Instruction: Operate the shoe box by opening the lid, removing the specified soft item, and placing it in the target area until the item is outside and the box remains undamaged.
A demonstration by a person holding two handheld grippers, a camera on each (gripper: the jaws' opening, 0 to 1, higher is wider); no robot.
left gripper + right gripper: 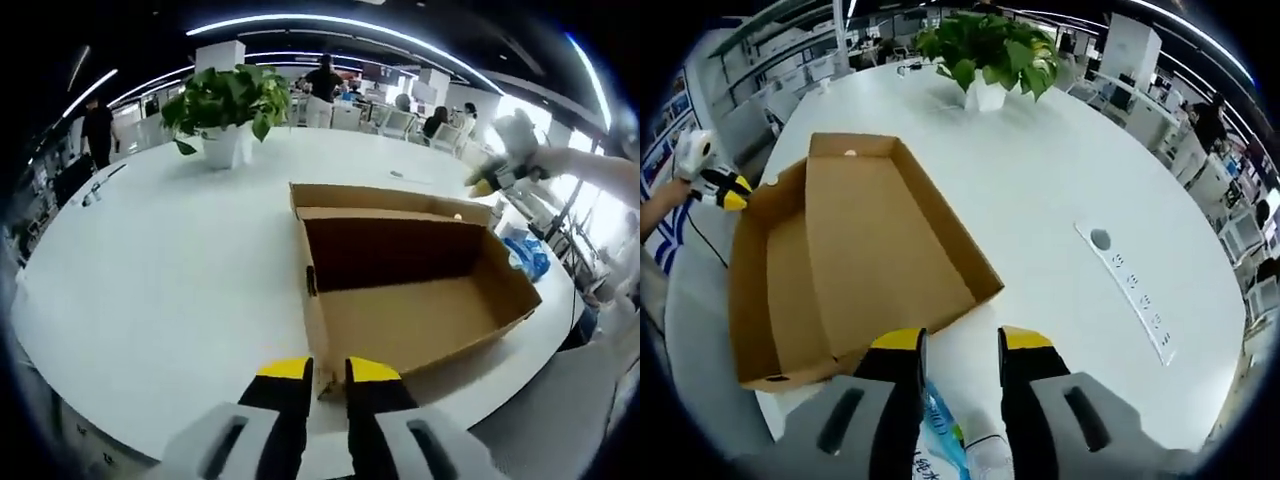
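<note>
Right hand-held gripper: my right hand-held gripper [958, 350] sat lowest in the right gripper view, jaws part open with a gap between the yellow tips, closed on nothing I could confirm.
Bench: the white round bench [1070, 150] carried everything, bare white to the right of the jaws.
Shoe box: the shoe box [855, 255] lay open just ahead and left of my right jaws, long axis running away from them; inside I saw bare cardboard.
Soft item: a blue-and-white soft packet [940, 435] lay under and between my right jaws, outside the box; I judged it the removed item, cut off by the frame edge, print unreadable.
Nearer arm: right, I judged, since the packet lay directly beneath it.
Left hand-held gripper: my left hand-held gripper [330, 378] hovered at the box's near wall [420, 325], jaws narrowly apart, empty.
Plant: a potted plant [225, 110] stood well beyond the box.
Blue bundle: something blue [527, 255] lay past the far right corner, too blurred to name.
</note>
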